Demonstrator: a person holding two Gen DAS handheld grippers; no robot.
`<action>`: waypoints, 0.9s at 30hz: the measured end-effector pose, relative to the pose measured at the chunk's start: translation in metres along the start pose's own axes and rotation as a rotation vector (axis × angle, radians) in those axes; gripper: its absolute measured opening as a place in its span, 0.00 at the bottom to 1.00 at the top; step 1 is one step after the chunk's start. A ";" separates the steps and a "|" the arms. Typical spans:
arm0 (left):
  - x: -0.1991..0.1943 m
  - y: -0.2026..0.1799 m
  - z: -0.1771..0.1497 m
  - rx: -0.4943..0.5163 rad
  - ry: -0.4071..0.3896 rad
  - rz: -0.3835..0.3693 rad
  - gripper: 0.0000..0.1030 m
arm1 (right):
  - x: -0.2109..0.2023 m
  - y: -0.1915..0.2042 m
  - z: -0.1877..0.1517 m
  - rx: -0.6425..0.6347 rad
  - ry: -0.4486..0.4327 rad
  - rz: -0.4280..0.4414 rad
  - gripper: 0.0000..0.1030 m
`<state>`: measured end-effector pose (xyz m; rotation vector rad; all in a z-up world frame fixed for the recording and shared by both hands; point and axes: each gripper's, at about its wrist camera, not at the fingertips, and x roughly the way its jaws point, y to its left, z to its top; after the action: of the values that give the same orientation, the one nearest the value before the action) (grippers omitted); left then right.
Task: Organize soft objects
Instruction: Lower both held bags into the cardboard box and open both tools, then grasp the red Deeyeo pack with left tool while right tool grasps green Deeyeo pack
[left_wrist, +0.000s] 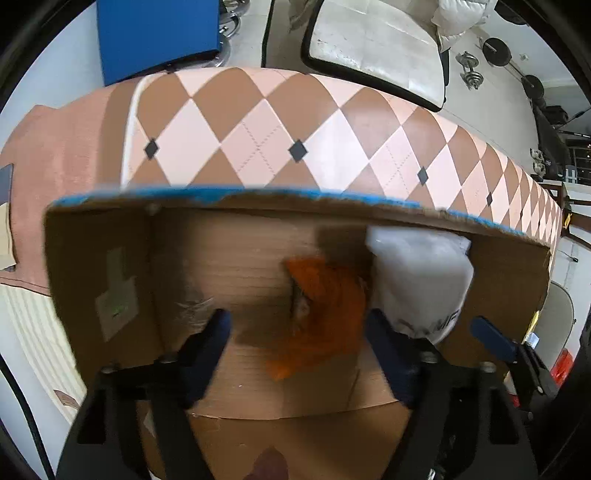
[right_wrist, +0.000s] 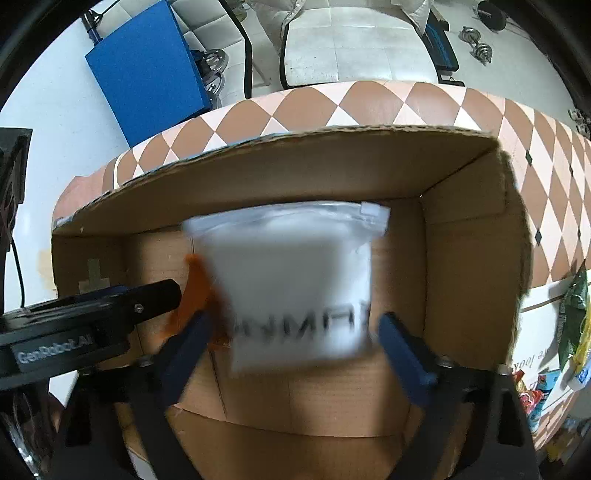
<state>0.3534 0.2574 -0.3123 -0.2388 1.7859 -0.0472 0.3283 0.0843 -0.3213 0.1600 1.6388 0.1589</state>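
Inside the cardboard box, the left gripper has its jaws spread around an orange fluffy thing; at three o'clock, the right gripper's jaws gape around a white zip bag.

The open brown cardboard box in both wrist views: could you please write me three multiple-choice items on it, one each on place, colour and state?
1. Where is the white zip-top plastic bag?
A. inside the brown cardboard box
B. on the floor
C. on the chair

2. What colour is the fluffy soft object beside the bag?
A. green
B. orange
C. purple

3. How do the right gripper jaws stand?
A. shut on the bag
B. shut on nothing
C. open

Answers: 1 A, the box walls surround the bag; 2 B, orange shows in both views; 3 C, the blue fingers are spread wide.
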 end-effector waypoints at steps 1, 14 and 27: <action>-0.003 0.002 -0.004 0.001 -0.014 0.010 0.84 | -0.001 -0.001 0.005 -0.008 0.001 -0.002 0.97; -0.036 0.016 -0.077 -0.006 -0.208 0.084 0.96 | -0.044 0.018 -0.041 -0.097 -0.087 -0.084 1.00; -0.083 0.000 -0.161 -0.017 -0.422 0.141 0.99 | -0.097 0.017 -0.113 -0.129 -0.214 -0.062 1.00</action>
<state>0.2152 0.2575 -0.1955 -0.1220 1.3789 0.1121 0.2226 0.0811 -0.2147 0.0265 1.4138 0.1926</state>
